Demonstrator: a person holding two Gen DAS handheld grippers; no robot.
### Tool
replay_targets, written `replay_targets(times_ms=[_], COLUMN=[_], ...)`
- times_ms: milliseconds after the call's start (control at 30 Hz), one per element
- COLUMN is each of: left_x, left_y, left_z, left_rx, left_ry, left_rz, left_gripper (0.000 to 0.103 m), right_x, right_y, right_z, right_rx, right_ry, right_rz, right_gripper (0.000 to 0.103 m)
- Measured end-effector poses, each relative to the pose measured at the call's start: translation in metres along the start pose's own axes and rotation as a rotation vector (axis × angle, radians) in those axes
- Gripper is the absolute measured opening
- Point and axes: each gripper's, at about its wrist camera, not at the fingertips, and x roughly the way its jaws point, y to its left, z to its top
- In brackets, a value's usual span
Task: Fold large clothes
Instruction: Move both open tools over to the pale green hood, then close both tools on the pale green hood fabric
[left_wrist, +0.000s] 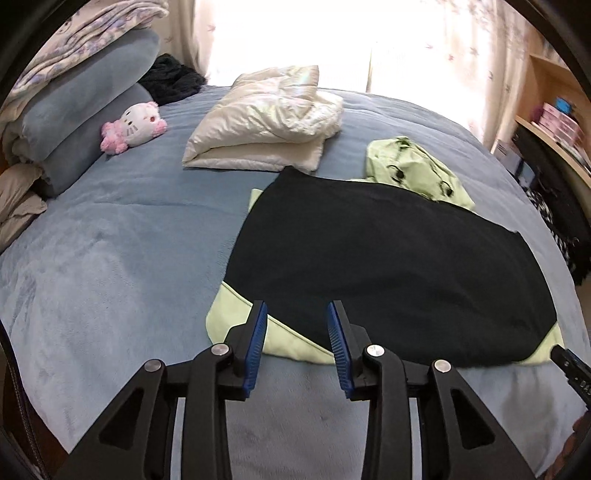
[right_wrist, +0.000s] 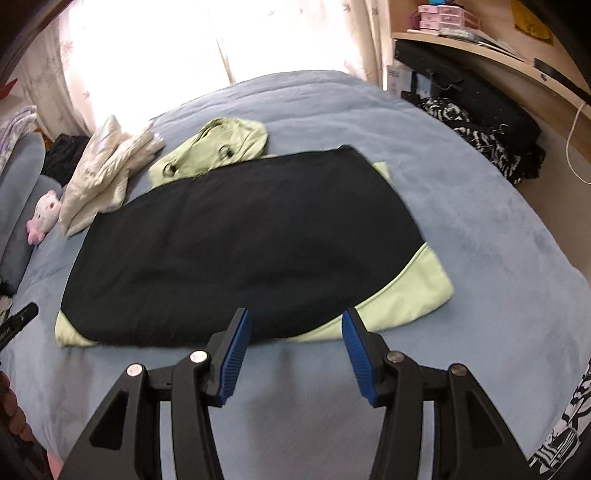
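Both tools hang just above the near edge of the bed (right_wrist: 480, 236), and neither has hold of anything. The left tool (left_wrist: 297, 325) has its blue pads spread apart over the near-left corner of the black and green garment (left_wrist: 388, 266); the right tool (right_wrist: 293, 332) stands wider open still, aimed at the pale green hem near the garment's near-right corner.

The garment lies spread fairly flat across the blue blanket, toward the right side of the bed, its black panel uppermost with green fabric showing at both near corners. Its green hood (right_wrist: 221, 147) is bunched at the far end, toward the window. A folded cream jacket (left_wrist: 266, 122) sits just beyond it toward the far-left of the bed, and a pink and white plush toy (left_wrist: 133, 125) rests by the stacked bedding on the left side.

The step looks like taking the near hem at both corners to fold it away toward the hood. To do it well, I'd say each tool should drop low enough for one pad to slip under the green edge, so all layers are pinched rather than just the top one. Both corners should rise together and travel evenly, or the fold will skew. The plush blanket may drag the cloth, so lift clear before carrying it over.
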Motion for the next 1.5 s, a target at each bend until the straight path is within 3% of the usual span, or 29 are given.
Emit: replay_targets(times_ms=[100,367,500,867,1033,1267,1500], left_x=[-0.009,-0.014,-0.008,0.04,0.083,0.183,0.285], left_y=[-0.007,-0.03,-0.04,-0.082,-0.102,-0.129,-0.153], left_z=[-0.001,0.017,0.037,0.118,0.179,0.263,0.288], left_rx=[0.028,0.132,0.164,0.307,0.351,0.358,0.312], left_ry=[-0.013,-0.053,-0.076,-0.093,-0.103,0.022,0.163], left_rz=[-0.004,0.015,0.025,0.018,0.01,-0.044,-0.077], left_gripper=[0.041,0.043,0.052,0.053,0.053,0.053,0.053], right_x=[-0.003,-0.005,-0.006,0.02,0.059,0.127,0.219], right_y=[0.011,0.035,0.045,0.063,0.061,0.05,0.035], right_z=[-0.007,0.002,0.027,0.113,0.177,0.265,0.316], right_rx=[-0.024,-0.089,-0.131,-0.213,-0.208,-0.138,-0.004], right_ry=[0.005,-0.006,-0.046,-0.074,-0.028,0.023,0.125], right_rz=[0.013,0.07,0.085,0.137,0.152,0.184,0.278], right_gripper=[0.051,0.051,0.051,0.051,0.051,0.051,0.051])
